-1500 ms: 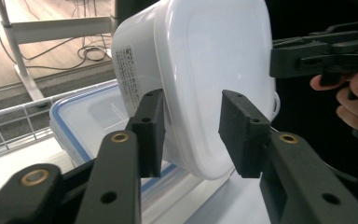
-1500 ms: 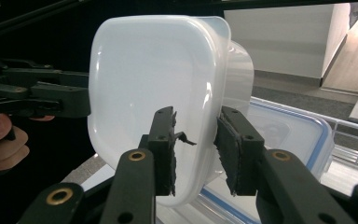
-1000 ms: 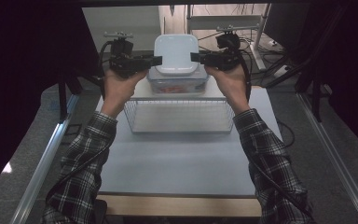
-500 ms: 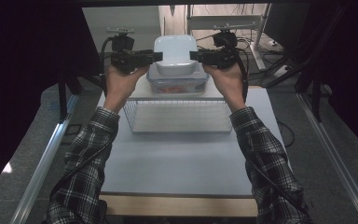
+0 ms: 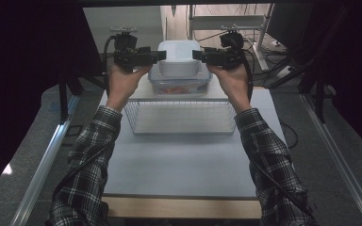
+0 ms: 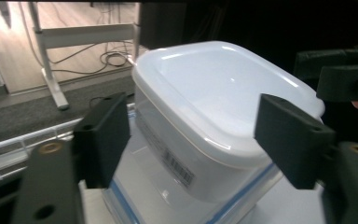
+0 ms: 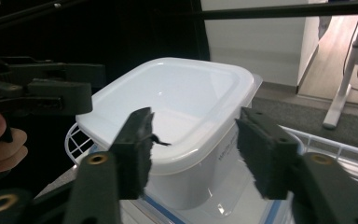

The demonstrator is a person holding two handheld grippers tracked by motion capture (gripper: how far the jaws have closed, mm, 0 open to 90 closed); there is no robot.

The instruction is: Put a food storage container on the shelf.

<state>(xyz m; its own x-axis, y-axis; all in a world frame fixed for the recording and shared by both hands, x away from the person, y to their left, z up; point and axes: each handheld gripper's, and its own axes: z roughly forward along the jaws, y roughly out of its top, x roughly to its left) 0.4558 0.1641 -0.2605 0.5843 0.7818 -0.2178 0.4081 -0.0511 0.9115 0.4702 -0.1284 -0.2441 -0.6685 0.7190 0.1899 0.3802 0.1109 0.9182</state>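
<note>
While my left gripper [image 5: 159, 55] and right gripper [image 5: 198, 55] flank the white tub [image 5: 179, 59] atop the lidded container [image 5: 179, 84] near the surface's far edge, both gape open; next, squeezing evenly.

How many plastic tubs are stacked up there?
2. A white lidded tub sits on top, between the left gripper and the right gripper, both with jaws open. A clear blue-trimmed container lies beneath it, on the wire rack. Others may be hidden.
</note>
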